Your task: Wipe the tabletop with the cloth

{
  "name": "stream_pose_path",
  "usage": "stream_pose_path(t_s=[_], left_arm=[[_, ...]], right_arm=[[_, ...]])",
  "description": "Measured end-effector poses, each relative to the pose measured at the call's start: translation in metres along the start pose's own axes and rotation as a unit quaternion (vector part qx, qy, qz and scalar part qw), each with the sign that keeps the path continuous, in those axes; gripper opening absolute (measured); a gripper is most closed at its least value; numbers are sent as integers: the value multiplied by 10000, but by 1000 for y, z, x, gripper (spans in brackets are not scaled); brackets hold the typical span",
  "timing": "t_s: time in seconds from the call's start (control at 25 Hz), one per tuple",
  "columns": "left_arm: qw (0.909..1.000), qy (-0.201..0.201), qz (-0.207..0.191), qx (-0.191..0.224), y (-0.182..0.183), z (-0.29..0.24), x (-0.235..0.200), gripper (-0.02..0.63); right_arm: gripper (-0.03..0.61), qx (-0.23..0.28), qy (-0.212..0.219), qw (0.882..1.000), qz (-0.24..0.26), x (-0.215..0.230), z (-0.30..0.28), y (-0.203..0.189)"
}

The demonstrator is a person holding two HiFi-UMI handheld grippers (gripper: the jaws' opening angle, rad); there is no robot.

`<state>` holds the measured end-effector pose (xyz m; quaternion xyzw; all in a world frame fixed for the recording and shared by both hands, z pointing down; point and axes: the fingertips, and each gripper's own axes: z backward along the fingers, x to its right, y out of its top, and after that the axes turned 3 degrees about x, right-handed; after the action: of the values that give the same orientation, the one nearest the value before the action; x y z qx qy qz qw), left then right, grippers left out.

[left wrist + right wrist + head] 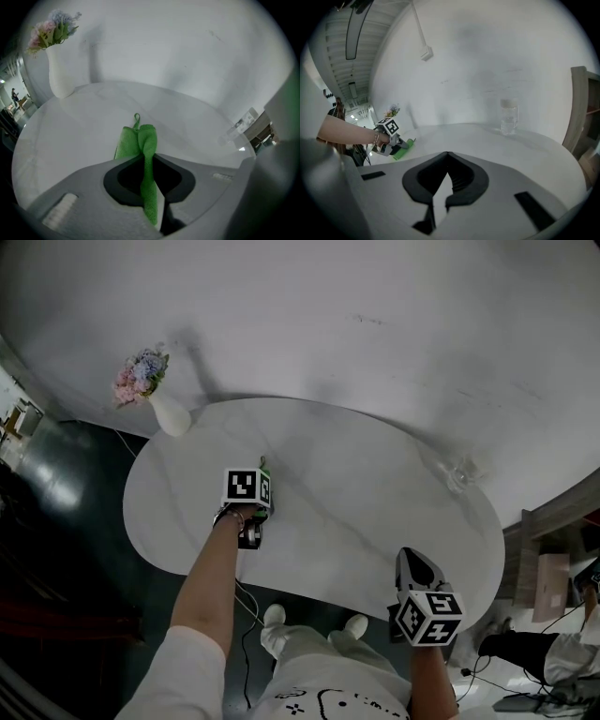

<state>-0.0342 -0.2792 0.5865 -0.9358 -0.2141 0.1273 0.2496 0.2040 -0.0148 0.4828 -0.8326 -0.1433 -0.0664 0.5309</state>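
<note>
Left claw: your left gripper is pinched on the green cloth. One fold runs up between the jaws and the rest is bunched just past the tips.
Cloth: it rests on the white tabletop, left of the middle, with its small loop pointing toward the wall.
Right claw: your right gripper has its jaws pressed together with nothing between them. You hold it at the table's near edge, well apart from the cloth.
Vase: a white vase of pink and blue flowers stands at the far left rim.
Bottle: a clear bottle stands near the far right rim, well apart from both grippers.
</note>
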Motion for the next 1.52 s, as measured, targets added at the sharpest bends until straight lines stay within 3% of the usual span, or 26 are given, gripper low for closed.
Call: stream_pose_path(t_s=[0.32,0.52,0.8,1.2,1.52], left_arm=[[9992,-337,173,85,-6,-2,42,48],[9995,-241,-172,57,-7,-5,63,48],[9994,-212,-272,4,-8,-6,76,48],[9978,-467,-462,-116,-10,-10,109,48],[9955,-788,-462,-251,-15,-12,140,48]], right_arm=[[0,110,-53,9999,-93,10,10,2],[0,142,-37,9998,-168,16,11,3],[0,265,-279,9992,-145,36,17,18],[0,337,-456,9983,165,55,28,47],[0,230,-513,9983,129,64,41,37]])
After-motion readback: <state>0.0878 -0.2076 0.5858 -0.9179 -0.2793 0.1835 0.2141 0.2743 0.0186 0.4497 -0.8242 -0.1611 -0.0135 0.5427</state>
